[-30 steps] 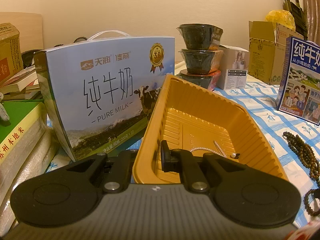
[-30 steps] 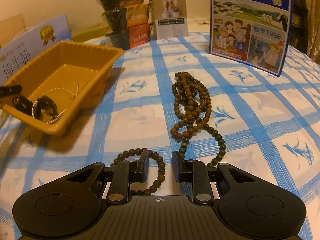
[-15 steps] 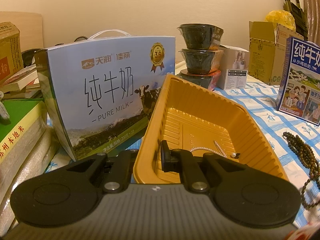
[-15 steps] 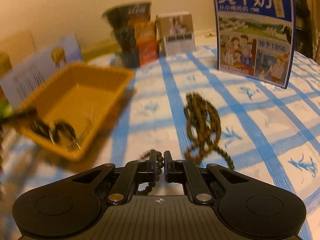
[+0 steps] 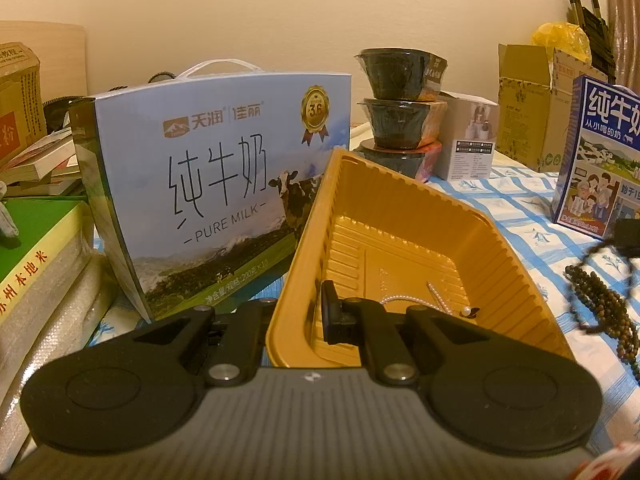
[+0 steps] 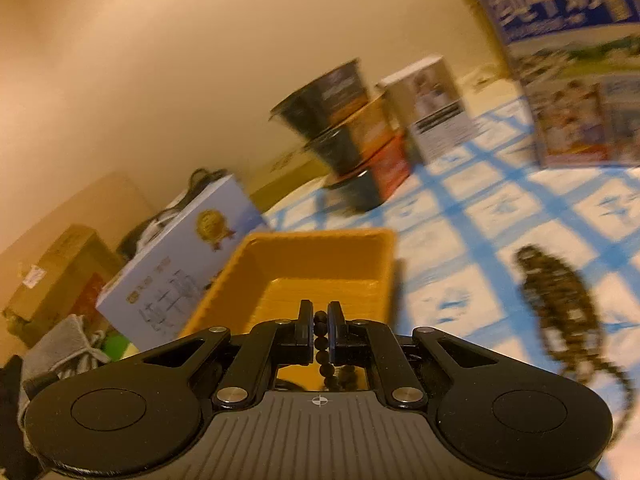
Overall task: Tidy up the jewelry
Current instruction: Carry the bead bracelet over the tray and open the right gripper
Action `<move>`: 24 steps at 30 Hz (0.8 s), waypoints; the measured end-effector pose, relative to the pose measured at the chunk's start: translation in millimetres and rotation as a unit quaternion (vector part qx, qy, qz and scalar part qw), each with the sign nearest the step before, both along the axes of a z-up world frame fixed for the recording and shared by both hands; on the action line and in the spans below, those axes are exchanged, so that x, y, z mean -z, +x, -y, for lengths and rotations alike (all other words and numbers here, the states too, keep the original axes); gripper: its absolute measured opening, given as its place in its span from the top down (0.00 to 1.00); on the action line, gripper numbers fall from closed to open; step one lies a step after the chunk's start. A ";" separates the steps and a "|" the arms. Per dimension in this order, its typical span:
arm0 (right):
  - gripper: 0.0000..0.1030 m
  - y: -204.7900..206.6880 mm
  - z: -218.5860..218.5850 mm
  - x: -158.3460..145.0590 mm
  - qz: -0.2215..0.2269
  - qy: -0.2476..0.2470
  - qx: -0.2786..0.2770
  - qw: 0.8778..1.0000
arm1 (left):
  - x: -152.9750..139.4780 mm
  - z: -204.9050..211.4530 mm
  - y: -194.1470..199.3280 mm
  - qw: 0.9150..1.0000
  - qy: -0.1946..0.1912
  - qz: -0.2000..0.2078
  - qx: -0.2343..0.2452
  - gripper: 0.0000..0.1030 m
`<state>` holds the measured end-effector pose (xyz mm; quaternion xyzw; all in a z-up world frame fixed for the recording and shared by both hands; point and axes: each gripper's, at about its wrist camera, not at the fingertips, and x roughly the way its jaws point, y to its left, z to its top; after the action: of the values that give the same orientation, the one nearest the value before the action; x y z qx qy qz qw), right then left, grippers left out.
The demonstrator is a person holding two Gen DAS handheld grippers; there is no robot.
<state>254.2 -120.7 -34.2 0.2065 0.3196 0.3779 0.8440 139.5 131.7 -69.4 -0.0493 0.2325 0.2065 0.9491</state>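
Blue-checked tablecloth (image 5: 516, 216) under a cream wall (image 5: 320, 8), left gripper (image 5: 296, 316) clamped on yellow tray (image 5: 400, 196) rim, right gripper (image 6: 320, 332) pinching dark bead bracelet (image 6: 321, 344) (view blurred), bead necklace (image 6: 560, 300) at three o'clock.

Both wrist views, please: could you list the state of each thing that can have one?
Left gripper: shut on the yellow tray's near wall.
Right gripper: shut on the dark bead bracelet, raised at the tray.
Pearl necklace: lying in the tray.
Long bead necklace: heaped on the tablecloth.

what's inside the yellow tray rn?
A pearl necklace lies on the floor of the yellow tray. The left hand-held gripper, straddling the tray's near wall, hides the near-left corner.
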 end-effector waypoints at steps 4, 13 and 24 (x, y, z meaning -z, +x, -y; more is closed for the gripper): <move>0.94 3.1 -36.9 11.6 0.001 -0.025 -0.016 1.000 | -0.6 1.5 0.8 1.000 0.001 -0.001 0.002 0.91; 0.62 1.6 -57.7 14.9 0.038 -0.026 -0.011 0.999 | -0.3 0.2 1.8 1.000 0.001 -0.003 0.002 0.91; 0.51 -14.6 15.5 33.5 0.015 -0.099 0.053 0.994 | 2.9 -2.2 0.4 1.000 -0.002 -0.004 -0.003 0.91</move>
<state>239.7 -136.3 -67.8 0.1328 0.3313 0.3019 0.8840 139.9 133.9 -72.3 -0.0509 0.2365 0.2086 0.9476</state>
